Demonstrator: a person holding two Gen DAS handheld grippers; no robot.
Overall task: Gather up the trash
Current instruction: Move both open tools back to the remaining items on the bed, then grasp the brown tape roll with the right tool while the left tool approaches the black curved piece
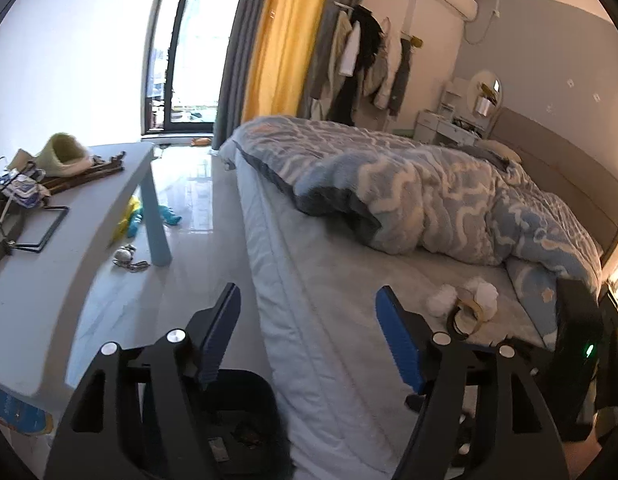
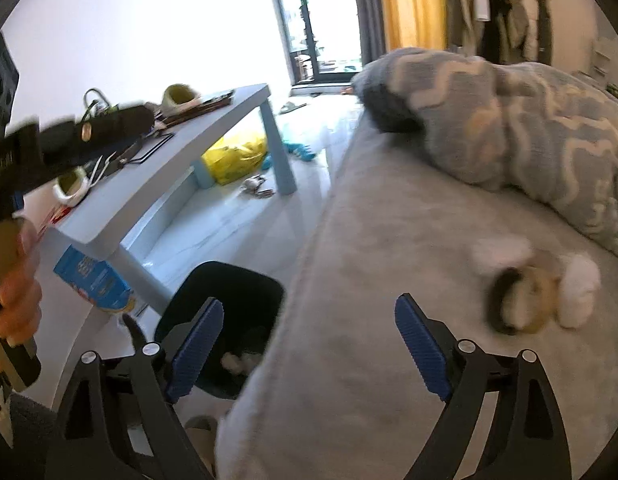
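Two crumpled white tissues (image 1: 441, 300) (image 2: 581, 292) and a roll of tape (image 1: 465, 316) (image 2: 521, 300) lie together on the grey bed sheet (image 1: 329, 280) (image 2: 369, 260). Beside the bed on the floor stands a black trash bin (image 1: 237, 408) (image 2: 245, 292), with white tissue (image 2: 241, 360) inside it. My left gripper (image 1: 309, 292) is open and empty above the bed's edge and the bin. My right gripper (image 2: 309, 302) is open wide with nothing between its fingers, over the bed's edge, left of the tissues. Motion blur softens the right wrist view.
A light blue table (image 1: 69, 264) (image 2: 229, 120) holds cables, a frame and other clutter. Under it lie a yellow bag (image 2: 237, 156) and a blue box (image 2: 93, 276). A rumpled blue patterned blanket (image 1: 449, 188) (image 2: 509, 120) covers the bed's far half. Small items (image 1: 127, 258) litter the floor.
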